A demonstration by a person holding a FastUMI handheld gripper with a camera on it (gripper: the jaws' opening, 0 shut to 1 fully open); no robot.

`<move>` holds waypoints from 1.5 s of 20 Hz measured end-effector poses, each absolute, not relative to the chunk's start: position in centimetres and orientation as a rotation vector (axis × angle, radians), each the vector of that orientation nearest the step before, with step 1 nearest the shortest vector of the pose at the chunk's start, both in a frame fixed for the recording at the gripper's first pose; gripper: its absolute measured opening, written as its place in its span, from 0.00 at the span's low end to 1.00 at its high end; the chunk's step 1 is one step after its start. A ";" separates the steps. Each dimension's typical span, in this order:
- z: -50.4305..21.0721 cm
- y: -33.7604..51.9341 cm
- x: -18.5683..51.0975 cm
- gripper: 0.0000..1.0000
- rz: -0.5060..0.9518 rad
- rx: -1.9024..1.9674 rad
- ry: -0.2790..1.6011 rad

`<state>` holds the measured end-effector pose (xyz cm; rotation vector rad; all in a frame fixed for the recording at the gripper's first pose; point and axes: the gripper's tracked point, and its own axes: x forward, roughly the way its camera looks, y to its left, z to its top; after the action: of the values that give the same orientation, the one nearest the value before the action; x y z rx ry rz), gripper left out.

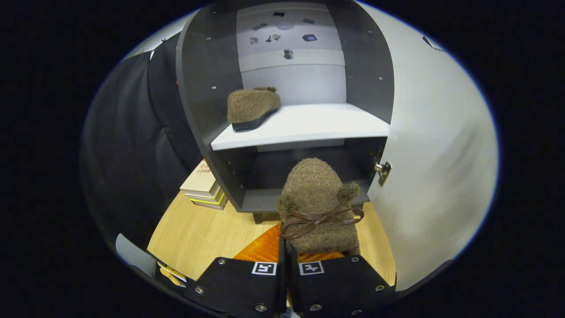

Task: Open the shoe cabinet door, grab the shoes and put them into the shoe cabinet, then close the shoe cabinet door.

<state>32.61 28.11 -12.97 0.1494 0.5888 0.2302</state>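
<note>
Gripper (pixel 285 265): jaws narrow, nearly together, clamped on heel edge of brown fuzzy shoe (pixel 318 207). Shoe held upright just ahead of fingers (pixel 240 282), toe up, brown ribbon bow (pixel 320 219) across back, two pompoms at sides. Toe level with lower compartment opening of shoe cabinet (pixel 207 88).

Cabinet: dark grey walls, white shelf (pixel 304 123), on short legs. White cabinet door (pixel 437 154) swung open to right of held shoe; metal hinge (pixel 383 170) at inner edge. Second brown shoe (pixel 251 106) on left part of white shelf, sole down, slightly tilted over front edge.

Orange mat (pixel 260 249) under held shoe, on wooden floor (pixel 198 234). Stack of books (pixel 204 185) on floor beside cabinet's left wall. Black cloth wall (pixel 128 154) beyond, left of cabinet. Small dark marks on cabinet's pale back panel, too small to identify.
</note>
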 end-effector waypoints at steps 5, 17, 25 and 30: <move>-8.5 27.6 36.6 0.04 0.241 0.119 0.532; -2.5 26.3 49.2 0.04 0.252 0.066 0.448; -2.7 27.3 57.9 0.04 0.262 0.007 0.469; -4.3 27.3 60.7 0.04 0.254 0.007 0.512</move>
<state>60.68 27.32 -4.26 0.0074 0.5120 0.2542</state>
